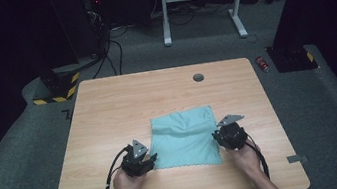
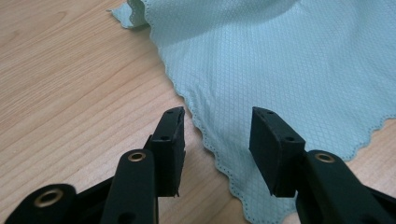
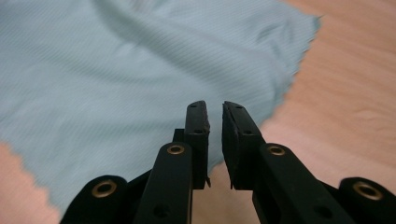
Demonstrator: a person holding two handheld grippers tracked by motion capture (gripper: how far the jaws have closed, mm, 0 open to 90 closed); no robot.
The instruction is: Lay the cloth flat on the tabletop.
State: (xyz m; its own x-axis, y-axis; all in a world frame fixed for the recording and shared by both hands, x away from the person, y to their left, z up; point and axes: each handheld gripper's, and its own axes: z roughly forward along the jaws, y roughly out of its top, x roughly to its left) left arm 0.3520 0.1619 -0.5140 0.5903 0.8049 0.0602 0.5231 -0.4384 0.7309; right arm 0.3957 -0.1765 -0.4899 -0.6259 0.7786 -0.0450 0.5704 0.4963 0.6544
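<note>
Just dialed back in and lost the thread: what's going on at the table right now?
A person is working a light teal cloth lying rumpled on the wooden table, with a gripper in each hand. The left gripper sits at the cloth's near left corner, jaws apart over its scalloped edge, nothing pinched. The right gripper is at the cloth's right edge, jaws nearly together with a thin gap and no fabric between them. The cloth isn't held.

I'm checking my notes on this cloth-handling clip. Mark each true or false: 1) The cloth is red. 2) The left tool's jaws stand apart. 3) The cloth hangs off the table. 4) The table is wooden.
1) False: the pale green scallop-edged fabric cloth is green.
2) True: the left tool has a clear gap, nothing pressed.
3) False: it lies wholly on the light wooden table.
4) True.
</note>
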